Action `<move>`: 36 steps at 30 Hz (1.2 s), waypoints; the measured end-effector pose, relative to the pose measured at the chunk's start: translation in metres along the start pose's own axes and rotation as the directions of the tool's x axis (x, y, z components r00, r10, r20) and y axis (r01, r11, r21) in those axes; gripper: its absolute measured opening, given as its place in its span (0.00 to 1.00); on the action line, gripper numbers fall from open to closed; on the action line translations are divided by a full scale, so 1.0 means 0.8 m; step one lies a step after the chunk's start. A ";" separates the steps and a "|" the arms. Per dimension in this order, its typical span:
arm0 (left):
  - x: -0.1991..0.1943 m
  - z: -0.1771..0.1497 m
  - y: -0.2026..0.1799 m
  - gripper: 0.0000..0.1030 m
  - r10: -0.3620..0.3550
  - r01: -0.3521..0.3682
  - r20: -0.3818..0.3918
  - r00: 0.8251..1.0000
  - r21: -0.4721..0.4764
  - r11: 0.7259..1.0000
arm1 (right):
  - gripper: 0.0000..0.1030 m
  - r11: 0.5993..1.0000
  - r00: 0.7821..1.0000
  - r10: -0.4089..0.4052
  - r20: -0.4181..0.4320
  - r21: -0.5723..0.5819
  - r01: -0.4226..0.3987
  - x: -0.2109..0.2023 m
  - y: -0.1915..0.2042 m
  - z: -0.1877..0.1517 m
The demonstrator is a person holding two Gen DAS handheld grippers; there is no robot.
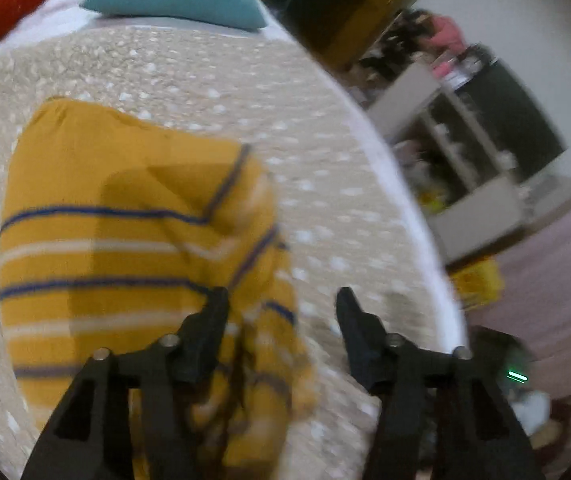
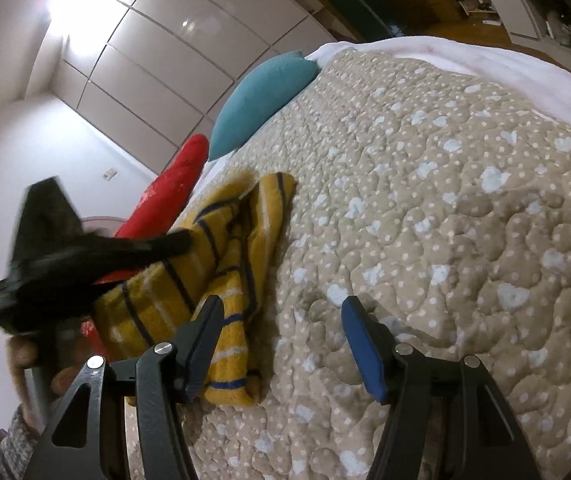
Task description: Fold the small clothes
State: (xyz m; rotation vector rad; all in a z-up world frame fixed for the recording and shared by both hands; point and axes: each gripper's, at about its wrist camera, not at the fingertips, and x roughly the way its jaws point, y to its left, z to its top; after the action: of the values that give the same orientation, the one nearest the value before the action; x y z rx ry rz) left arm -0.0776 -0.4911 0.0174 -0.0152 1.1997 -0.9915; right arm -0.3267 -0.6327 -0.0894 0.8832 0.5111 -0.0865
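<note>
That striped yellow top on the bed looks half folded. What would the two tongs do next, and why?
Probably tidy the rumpled edge. Both the left tongs and the right tongs are open and hold nothing, while the yellow striped top lies on the quilt with one side bunched and creased. I would lower the right tongs onto that bunched edge and pinch it to pull it flat.

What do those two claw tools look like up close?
Both are black plastic with silver pivot bolts and triangular cut-outs. The left gripper has all-black fingers; the right gripper has blue pads on its fingers. A grey knitted sleeve shows at the edge.
</note>
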 end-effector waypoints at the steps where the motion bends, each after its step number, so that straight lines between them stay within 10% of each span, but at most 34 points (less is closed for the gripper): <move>1: -0.022 -0.007 0.002 0.62 -0.036 0.036 0.020 0.999 -0.007 0.999 | 0.65 1.000 1.000 -0.002 -0.001 -0.001 0.002 0.001 0.000 0.000; 12: -0.116 -0.129 0.088 0.73 0.199 -0.191 0.120 0.973 -0.077 0.979 | 0.67 0.986 0.990 0.045 0.130 -0.167 -0.023 -0.041 0.079 -0.011; 18: -0.120 -0.165 0.124 0.73 0.213 -0.194 0.104 0.972 -0.166 0.967 | 0.73 0.841 0.979 -0.081 0.187 -0.515 0.168 -0.002 0.189 -0.047; 20: -0.121 -0.170 0.125 0.73 0.217 -0.196 0.108 0.970 -0.173 0.965 | 0.20 0.815 0.979 -0.137 0.149 -0.545 0.196 0.028 0.184 -0.056; 21: -0.121 -0.171 0.124 0.73 0.219 -0.198 0.112 0.969 -0.171 0.965 | 0.08 0.834 0.986 -0.138 0.094 -0.526 0.167 0.037 0.173 -0.057; 26: -0.119 -0.171 0.120 0.74 0.215 -0.193 0.122 0.969 -0.170 0.966 | 0.07 0.946 0.989 -0.144 0.033 -0.288 0.147 0.002 0.094 -0.028; 32: -0.100 -0.169 0.129 0.74 0.205 -0.184 0.096 0.974 -0.192 0.964 | 0.11 0.988 0.985 -0.129 -0.117 -0.104 0.117 0.012 0.026 -0.034; 36: -0.102 -0.173 0.126 0.74 0.209 -0.190 0.105 0.972 -0.170 0.967 | 0.47 0.993 0.998 -0.067 -0.021 -0.099 0.064 -0.020 0.024 -0.019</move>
State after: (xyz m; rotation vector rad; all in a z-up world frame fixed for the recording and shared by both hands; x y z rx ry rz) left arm -0.1225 -0.3125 -0.0276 -0.0787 1.1406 -0.7065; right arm -0.3414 -0.6109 -0.0767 0.7722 0.5625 -0.1096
